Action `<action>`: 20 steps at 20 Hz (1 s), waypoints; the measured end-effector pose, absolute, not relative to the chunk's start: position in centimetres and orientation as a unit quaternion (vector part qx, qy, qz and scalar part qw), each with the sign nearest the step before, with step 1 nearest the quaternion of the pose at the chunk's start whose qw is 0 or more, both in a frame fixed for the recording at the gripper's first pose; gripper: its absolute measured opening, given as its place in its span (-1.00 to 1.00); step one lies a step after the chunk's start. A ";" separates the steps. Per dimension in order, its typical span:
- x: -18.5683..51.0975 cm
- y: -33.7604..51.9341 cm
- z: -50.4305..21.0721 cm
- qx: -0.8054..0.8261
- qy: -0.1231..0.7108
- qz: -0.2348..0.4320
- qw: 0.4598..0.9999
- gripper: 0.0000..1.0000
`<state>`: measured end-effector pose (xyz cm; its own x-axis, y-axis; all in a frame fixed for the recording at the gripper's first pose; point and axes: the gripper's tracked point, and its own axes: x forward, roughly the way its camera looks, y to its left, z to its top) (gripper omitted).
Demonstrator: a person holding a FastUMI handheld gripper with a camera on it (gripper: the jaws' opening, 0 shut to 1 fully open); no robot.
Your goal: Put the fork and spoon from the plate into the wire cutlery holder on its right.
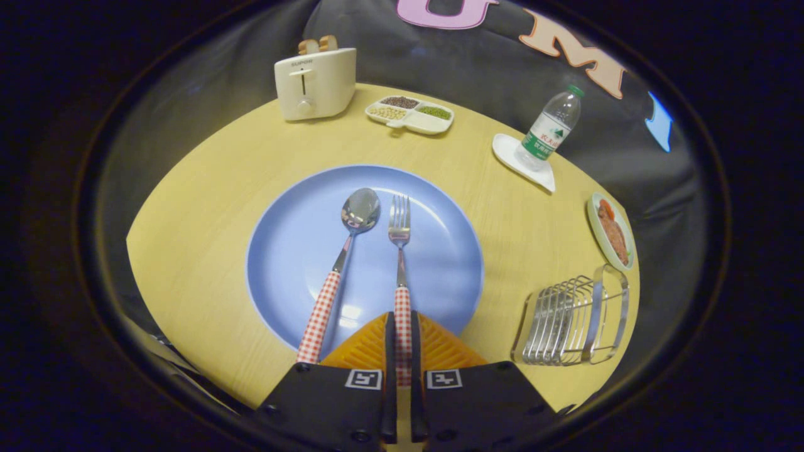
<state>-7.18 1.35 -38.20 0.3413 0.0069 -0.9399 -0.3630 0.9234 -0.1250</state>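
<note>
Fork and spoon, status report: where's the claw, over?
Claw shut on fork handle, fork still flat on blue plate. Spoon beside it, untouched. Wire cutlery holder empty, right of the plate. Path clear.

The single fisheye camera rides on the gripper (402,333) and looks forward and down along its jaws, which are closed on the fork (400,263) handle. It sits close above the near rim of the plate (282,251) and takes in the whole desk (207,188), apparently from its near edge.
</note>
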 end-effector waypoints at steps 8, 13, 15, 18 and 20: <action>-6.7 -0.3 -34.3 -0.171 0.568 0.136 0.793 -0.77; -6.6 -2.4 -31.1 -0.173 0.569 0.151 0.789 -0.77; -6.5 -3.5 -29.9 -0.175 0.571 0.153 0.788 -0.77; -6.2 -5.8 -28.3 -0.182 0.570 0.147 0.788 -0.77; -6.2 -7.4 -27.5 -0.192 0.573 0.147 0.783 -0.77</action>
<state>-6.22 -7.44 -27.48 0.2997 0.0096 -0.9540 -0.4505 0.8829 -0.1326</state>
